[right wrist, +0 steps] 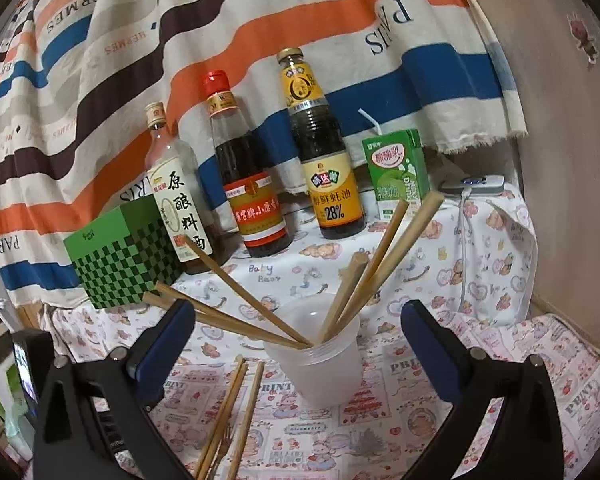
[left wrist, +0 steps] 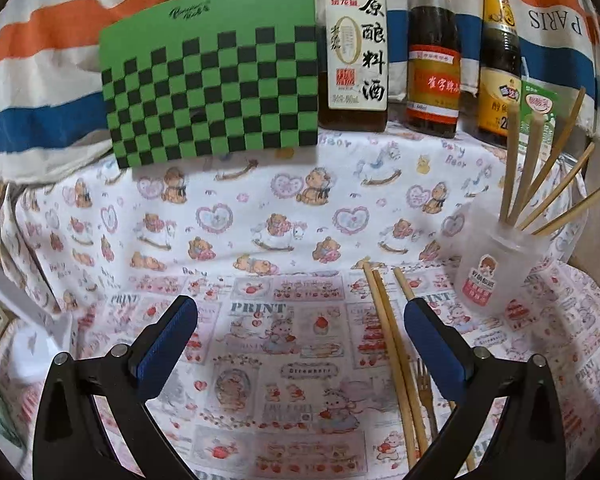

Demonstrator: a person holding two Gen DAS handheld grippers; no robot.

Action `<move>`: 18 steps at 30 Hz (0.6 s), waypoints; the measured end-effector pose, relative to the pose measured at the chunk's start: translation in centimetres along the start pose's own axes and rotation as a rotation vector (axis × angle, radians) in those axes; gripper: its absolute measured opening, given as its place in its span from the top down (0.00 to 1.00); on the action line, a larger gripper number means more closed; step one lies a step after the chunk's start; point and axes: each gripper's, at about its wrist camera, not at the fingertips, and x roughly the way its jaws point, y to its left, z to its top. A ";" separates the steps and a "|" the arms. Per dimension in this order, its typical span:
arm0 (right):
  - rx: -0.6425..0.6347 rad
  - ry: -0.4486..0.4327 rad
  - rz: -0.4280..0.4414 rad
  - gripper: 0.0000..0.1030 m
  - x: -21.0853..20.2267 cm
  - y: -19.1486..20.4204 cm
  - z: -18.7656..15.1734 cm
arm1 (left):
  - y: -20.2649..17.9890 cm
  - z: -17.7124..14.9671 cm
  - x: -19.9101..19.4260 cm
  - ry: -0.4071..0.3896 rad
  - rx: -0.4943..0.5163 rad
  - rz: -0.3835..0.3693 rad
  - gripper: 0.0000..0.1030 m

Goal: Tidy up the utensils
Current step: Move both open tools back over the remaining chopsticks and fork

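Partly done: six chopsticks (right wrist: 236,304) standing in the cup (right wrist: 320,360) near the desk's right edge, three loose chopsticks (left wrist: 392,344) and fork (left wrist: 425,388) remaining, both tongs (left wrist: 300,320) (right wrist: 296,332) open, empty.

Your left gripper (left wrist: 300,338): two black plastic arms, triangular cutouts near the base, a pair of round silver screws on each. Fingers (left wrist: 166,346) carry dark blue ribbed pads with rounded tips. Your right gripper (right wrist: 294,350) is the same build: black arms, silver screw pairs, blue ribbed pads (right wrist: 430,354) on the inner faces. No cables, markings, skin or sleeve visible on either.
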 end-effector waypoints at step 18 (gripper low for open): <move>-0.008 0.085 -0.004 0.00 0.9 0.3 -0.3 | 2.5 1.7 -6.0 -0.072 -0.104 0.112 0.00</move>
